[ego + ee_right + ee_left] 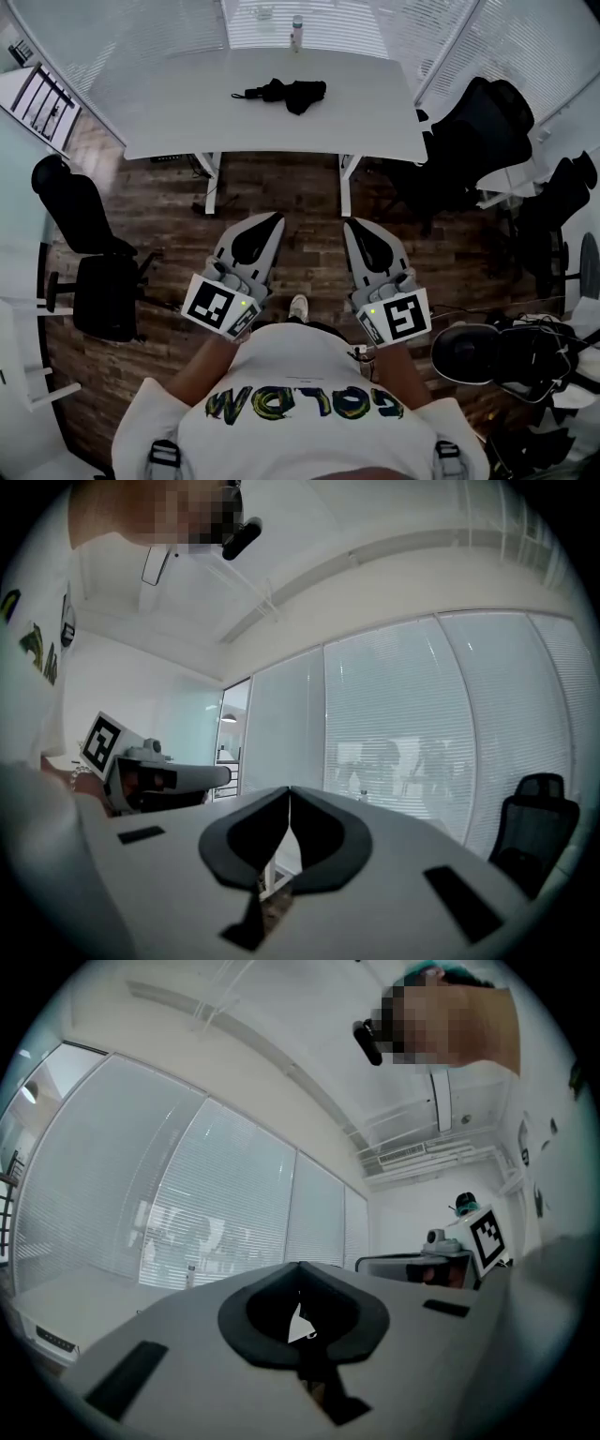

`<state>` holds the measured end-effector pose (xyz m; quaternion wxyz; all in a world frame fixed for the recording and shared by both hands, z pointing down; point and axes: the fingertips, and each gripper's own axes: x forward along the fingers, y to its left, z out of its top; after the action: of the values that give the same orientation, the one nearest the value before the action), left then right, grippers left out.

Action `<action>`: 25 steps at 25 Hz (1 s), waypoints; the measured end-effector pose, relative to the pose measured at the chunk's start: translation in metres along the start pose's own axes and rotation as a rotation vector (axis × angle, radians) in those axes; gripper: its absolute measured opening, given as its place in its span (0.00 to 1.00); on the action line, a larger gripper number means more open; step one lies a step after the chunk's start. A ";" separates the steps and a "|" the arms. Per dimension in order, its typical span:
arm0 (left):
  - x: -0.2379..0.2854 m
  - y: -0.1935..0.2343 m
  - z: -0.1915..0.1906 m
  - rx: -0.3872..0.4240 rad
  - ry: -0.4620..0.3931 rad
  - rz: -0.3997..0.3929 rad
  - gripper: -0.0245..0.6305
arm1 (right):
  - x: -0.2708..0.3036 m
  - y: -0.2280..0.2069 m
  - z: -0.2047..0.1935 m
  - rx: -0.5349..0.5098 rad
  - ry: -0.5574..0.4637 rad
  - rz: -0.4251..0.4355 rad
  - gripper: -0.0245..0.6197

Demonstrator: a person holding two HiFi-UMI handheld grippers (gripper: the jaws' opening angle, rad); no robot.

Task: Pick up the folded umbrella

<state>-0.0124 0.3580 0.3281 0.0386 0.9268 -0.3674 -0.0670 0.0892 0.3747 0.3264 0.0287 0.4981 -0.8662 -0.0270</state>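
The folded black umbrella (286, 92) lies on the white table (187, 112) at the far side of the head view, its handle pointing left. My left gripper (275, 218) and right gripper (350, 225) are held side by side in front of the person's body, over the wooden floor and well short of the table. Both point toward the table. Each has its jaws together with nothing between them. In the left gripper view the left gripper (300, 1267) shows its tips meeting, and in the right gripper view the right gripper (289, 789) does the same. The umbrella is not visible in either gripper view.
A small bottle (297, 33) stands at the table's far edge behind the umbrella. A black office chair (89, 253) stands at the left, another black chair (478, 131) at the table's right end. More dark gear (506, 352) lies at the lower right. Blinds (422, 724) cover the windows ahead.
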 end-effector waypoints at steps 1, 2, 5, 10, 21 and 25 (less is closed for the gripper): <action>0.007 0.001 -0.001 -0.001 -0.002 0.006 0.05 | 0.002 -0.007 0.000 -0.002 0.000 0.004 0.06; 0.014 0.003 -0.002 -0.004 -0.003 0.011 0.05 | 0.005 -0.013 -0.001 -0.003 0.002 0.008 0.06; 0.030 0.004 -0.009 -0.016 0.009 0.014 0.05 | 0.011 -0.029 -0.005 0.003 0.010 0.013 0.06; 0.053 0.010 -0.016 -0.022 0.023 0.016 0.05 | 0.023 -0.048 -0.012 0.011 0.023 0.021 0.06; 0.088 0.064 -0.020 -0.034 0.010 0.028 0.05 | 0.082 -0.063 -0.020 0.011 0.028 0.047 0.06; 0.102 0.098 -0.017 -0.035 -0.002 0.031 0.05 | 0.120 -0.071 -0.020 -0.002 0.026 0.050 0.06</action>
<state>-0.0024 0.2167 0.3470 0.0554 0.9203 -0.3803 -0.0736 0.0915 0.2354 0.3436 0.0409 0.4764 -0.8781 -0.0207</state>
